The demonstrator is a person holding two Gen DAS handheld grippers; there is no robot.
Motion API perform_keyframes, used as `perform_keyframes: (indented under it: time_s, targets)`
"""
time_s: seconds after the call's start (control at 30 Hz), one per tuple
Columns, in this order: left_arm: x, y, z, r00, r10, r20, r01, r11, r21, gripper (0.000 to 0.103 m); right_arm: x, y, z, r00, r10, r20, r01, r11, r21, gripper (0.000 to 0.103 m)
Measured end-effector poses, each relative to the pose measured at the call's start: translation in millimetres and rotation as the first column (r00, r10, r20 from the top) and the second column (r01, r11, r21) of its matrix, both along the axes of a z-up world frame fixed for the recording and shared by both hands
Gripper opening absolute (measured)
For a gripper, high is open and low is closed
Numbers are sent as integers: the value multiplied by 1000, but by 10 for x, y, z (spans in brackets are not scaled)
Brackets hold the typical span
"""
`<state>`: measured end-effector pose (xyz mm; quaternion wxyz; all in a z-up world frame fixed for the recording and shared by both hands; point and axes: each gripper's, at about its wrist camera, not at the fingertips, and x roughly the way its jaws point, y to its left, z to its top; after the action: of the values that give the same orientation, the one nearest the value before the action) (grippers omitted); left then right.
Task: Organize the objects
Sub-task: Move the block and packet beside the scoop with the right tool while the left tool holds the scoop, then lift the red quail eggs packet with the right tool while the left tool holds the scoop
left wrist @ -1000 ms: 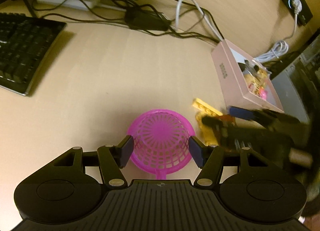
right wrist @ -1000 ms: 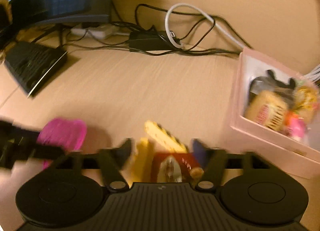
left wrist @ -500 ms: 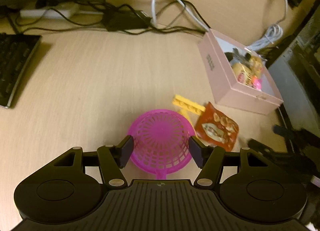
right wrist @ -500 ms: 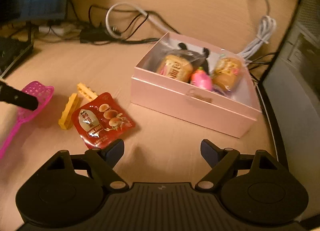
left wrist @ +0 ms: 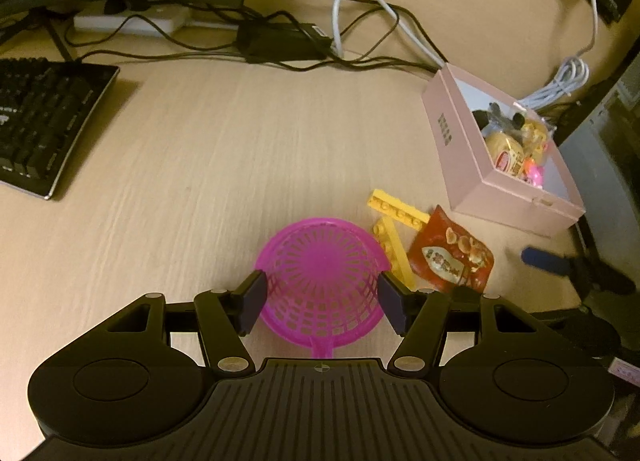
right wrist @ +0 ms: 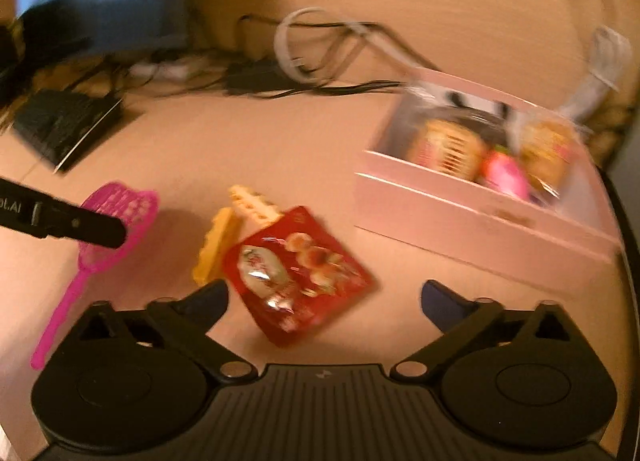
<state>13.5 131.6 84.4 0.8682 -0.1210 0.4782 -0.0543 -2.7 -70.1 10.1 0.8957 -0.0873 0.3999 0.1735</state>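
Note:
A pink plastic sieve [left wrist: 322, 281] with a handle lies on the desk between the fingers of my left gripper [left wrist: 322, 301], which stands open around its bowl; it also shows in the right wrist view [right wrist: 120, 213]. Two yellow bricks [left wrist: 398, 213] and a red snack packet [left wrist: 450, 257] lie right of it. My right gripper [right wrist: 324, 297] is open and empty, just before the red packet [right wrist: 300, 273]. A pink box [left wrist: 460, 141] holds several snacks at the right; it also shows in the right wrist view [right wrist: 480, 221].
A black keyboard [left wrist: 40, 121] lies at the left. A monitor, power strip and tangled cables [left wrist: 280, 41] run along the back of the desk. A dark computer case [left wrist: 616, 165] stands at the right edge.
My right gripper has swung back left and forward, from facing the pink box to facing the red packet. My left gripper has stayed around the sieve.

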Motion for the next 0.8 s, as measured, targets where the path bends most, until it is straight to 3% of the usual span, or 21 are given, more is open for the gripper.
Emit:
perform_keyframes:
  time_s: [0.17,0.27,0.37,0.63,0.8]
  targets:
    - [-34,-64,49,1000,-25,2,25,999,21,66,160,195,-100,992,129,-13,-129,990,-53,103]
    - [-63,-80,78,999,-34,6,34,999,24,66,254,182,-100,989,131,-62,-131,991,0,84]
    - [-99,-82,79,999,-40,6,40,999,17,66,212,114,-55,994,87,-70,-86,996,19,76]
    - [-211,19,23,999,-32,-9,32,999,-13,66,-305,-230,-14,1000,-10,-27,7,992,-127,79]
    - [-255,150,26,1000,20,-14,-21,999,-42,66,-364,-503,159,996,-92,-1,91,993,-72,81]
